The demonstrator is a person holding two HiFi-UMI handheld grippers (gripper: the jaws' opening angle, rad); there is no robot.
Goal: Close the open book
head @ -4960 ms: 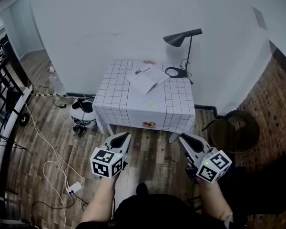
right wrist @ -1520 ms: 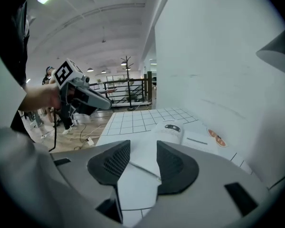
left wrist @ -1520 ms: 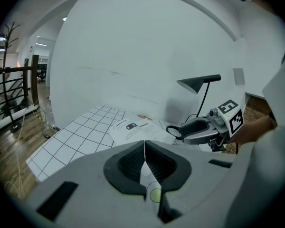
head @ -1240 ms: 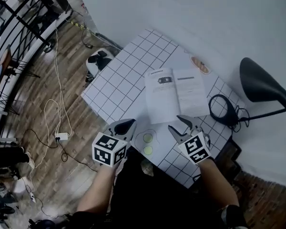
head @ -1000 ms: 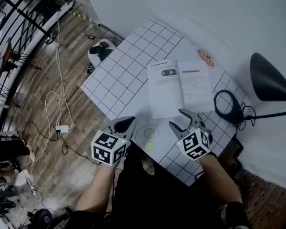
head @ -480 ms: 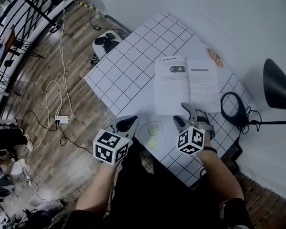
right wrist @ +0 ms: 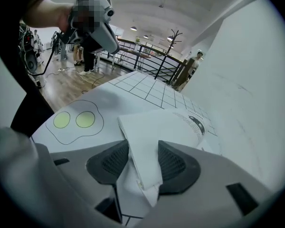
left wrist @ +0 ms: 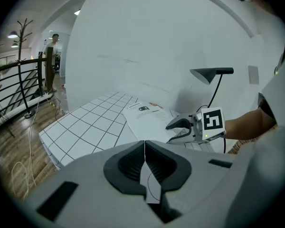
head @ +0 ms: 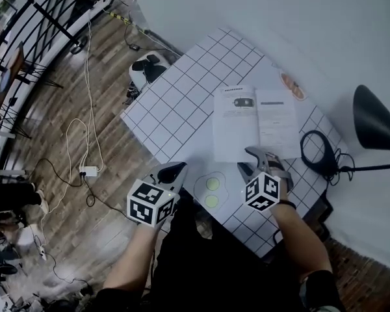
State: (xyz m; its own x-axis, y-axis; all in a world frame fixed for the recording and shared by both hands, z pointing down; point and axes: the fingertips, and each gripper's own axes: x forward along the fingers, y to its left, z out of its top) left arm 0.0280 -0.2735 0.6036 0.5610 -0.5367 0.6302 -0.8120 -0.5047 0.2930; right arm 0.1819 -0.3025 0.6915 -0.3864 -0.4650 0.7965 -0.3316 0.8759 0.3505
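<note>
The right tongs (head: 252,161) stand apart and have just been closing. The near edge of the book (head: 253,122) sits between them, but I'd say it isn't pinched. The book lies open and flat on the desk (head: 175,103), just ahead of those tongs. To do this well, they should nip one side's leaves only, lift them, and swing them over the spine. The left tongs (head: 169,172) are together and empty by the desk's near edge, well apart from the book.

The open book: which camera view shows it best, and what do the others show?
The head view: it shows the open book from above, both pages spread. The left gripper view shows it small and slanted; the right gripper view, only its near corner.
</note>
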